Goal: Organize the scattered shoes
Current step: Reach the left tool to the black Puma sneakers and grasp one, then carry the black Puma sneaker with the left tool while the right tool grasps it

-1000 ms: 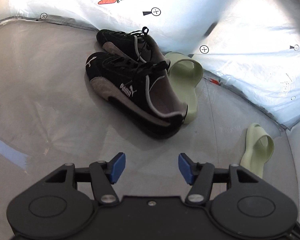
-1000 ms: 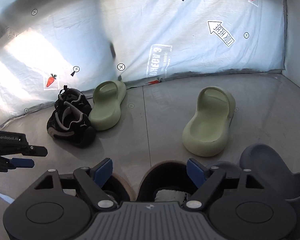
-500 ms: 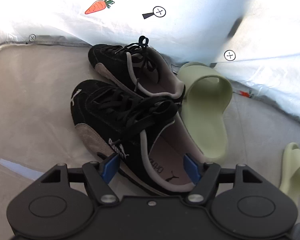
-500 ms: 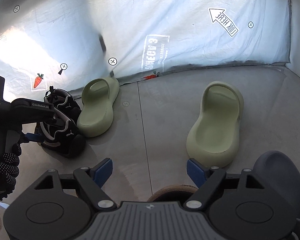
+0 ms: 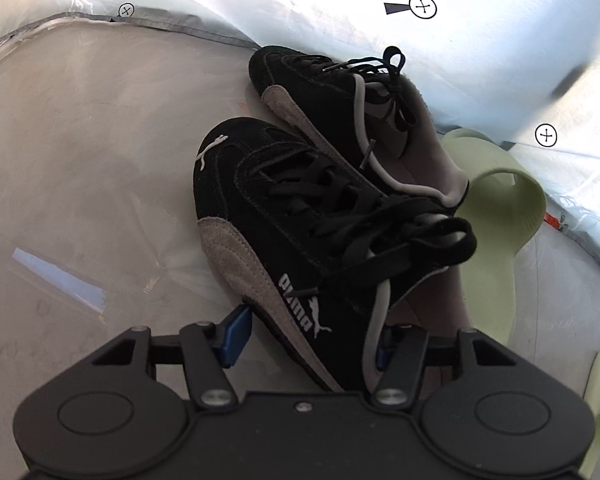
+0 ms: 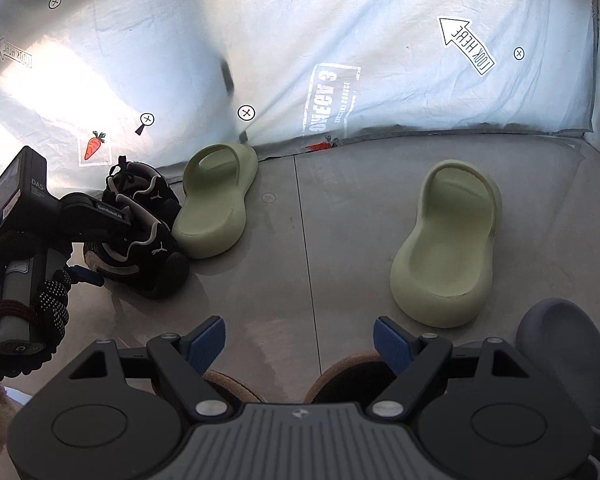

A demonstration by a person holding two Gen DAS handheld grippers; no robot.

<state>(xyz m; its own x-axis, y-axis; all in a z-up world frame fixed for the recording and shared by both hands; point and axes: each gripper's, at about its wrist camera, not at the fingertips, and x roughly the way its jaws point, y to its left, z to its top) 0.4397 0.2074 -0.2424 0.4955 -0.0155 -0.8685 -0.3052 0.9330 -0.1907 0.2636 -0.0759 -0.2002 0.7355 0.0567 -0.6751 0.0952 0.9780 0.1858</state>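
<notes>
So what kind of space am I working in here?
Probably a staged recording area, not a home: a bare grey floor, a hung sheet printed with tracking crosses and carrots, and shoes like the green slide scattered about.

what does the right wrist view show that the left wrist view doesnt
Only the right wrist view shows the right gripper, open over bare floor, a grey slipper and the gloved hand holding the left tool. Only the left wrist view shows the left gripper straddling the near black sneaker, one pad outside its side wall, one inside its opening. Both show the sneaker pair and the two green slides, one touching the sneakers.
</notes>
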